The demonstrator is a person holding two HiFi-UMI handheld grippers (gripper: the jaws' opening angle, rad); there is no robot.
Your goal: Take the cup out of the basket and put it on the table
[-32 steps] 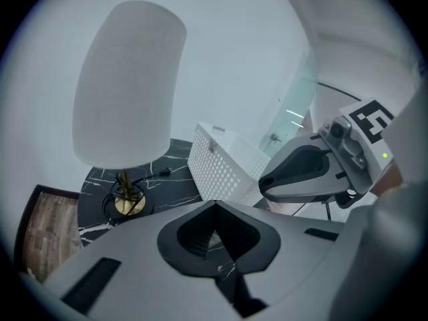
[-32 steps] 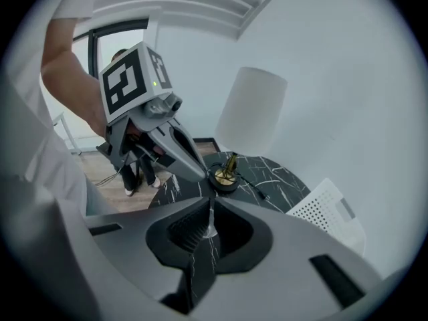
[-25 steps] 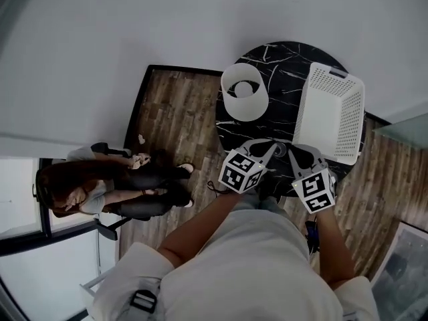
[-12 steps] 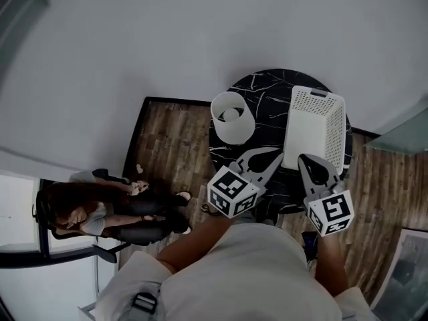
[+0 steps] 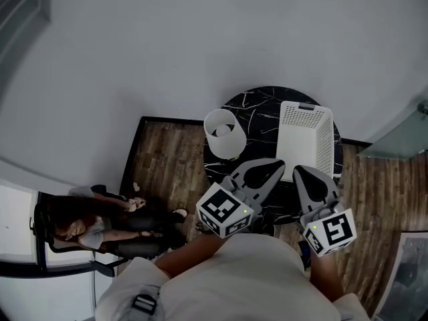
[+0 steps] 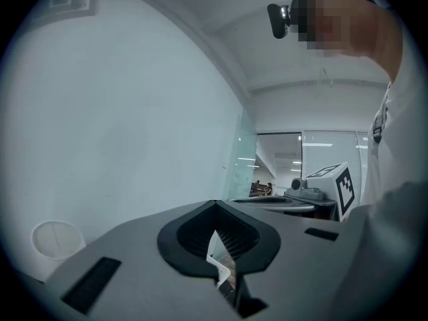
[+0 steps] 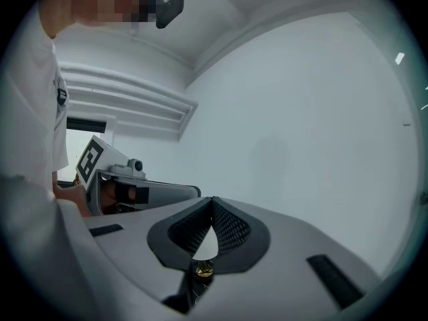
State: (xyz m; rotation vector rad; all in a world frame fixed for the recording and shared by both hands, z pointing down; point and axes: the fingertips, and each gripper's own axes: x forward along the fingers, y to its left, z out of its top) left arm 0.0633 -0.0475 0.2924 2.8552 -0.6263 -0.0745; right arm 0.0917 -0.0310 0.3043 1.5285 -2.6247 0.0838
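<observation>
In the head view, a round black marble-patterned table [image 5: 257,105] is standing on a dark wooden floor [image 5: 167,152] against a white wall [image 5: 200,39]. The white round plastic cup [image 5: 223,132] is sitting upright on the table's left edge, mouth up, outside the white perforated plastic basket [image 5: 304,139], which is lying on the table's right part, apart from the cup. The left gripper [image 5: 271,169] and right gripper [image 5: 304,176] are hanging over the table's near edge, covering it. A seated person [image 5: 100,223] is showing at the lower left.

In the left gripper view, the left gripper [image 6: 215,209] is clenched tip to tip on nothing. Its broad grey jaws are blocking the table; only the cup [image 6: 57,238] is peeking out low at the left, and the other gripper's marker cube [image 6: 338,182] at the right.

In the right gripper view, the right gripper [image 7: 212,206] is likewise pressed together and empty, facing the bare wall [image 7: 301,132].
</observation>
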